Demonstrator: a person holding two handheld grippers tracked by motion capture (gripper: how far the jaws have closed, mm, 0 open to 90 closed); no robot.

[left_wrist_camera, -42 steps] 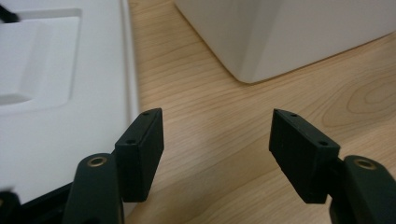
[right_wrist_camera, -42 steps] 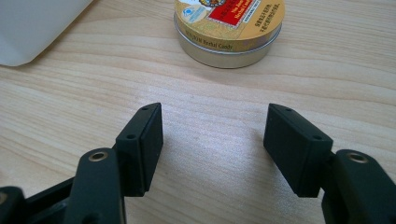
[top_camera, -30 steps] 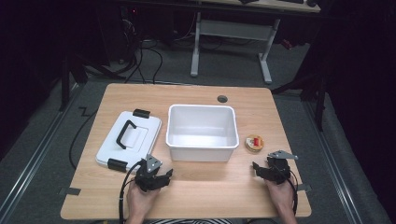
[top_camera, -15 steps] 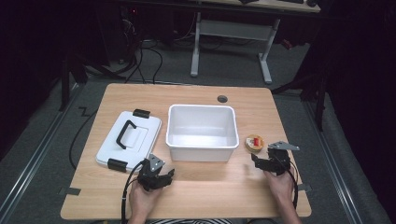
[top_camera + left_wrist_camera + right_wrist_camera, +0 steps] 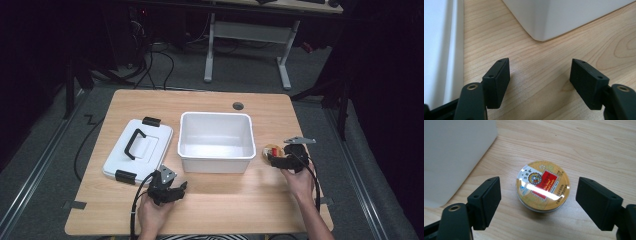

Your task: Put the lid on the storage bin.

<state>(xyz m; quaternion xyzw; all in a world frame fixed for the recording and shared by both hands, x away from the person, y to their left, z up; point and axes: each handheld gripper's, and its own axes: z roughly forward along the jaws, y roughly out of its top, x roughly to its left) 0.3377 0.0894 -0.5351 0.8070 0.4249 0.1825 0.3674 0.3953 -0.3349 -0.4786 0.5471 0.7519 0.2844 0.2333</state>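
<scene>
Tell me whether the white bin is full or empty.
Empty: the high view shows the bin's bare white floor; its lid lies beside it on the table.

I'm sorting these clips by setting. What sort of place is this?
Probably a lab or recording workspace, not a home: a bare wooden table on grey carpet, cables trailing across the floor behind it, an office desk frame beyond, dark surroundings, and a handheld gripper in use.

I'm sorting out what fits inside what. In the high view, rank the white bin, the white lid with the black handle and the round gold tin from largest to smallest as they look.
1. White bin, though the margin is slim.
2. White lid: close to the bin's footprint, so the top two places are unsure.
3. Round gold tin, far the smallest.
</scene>
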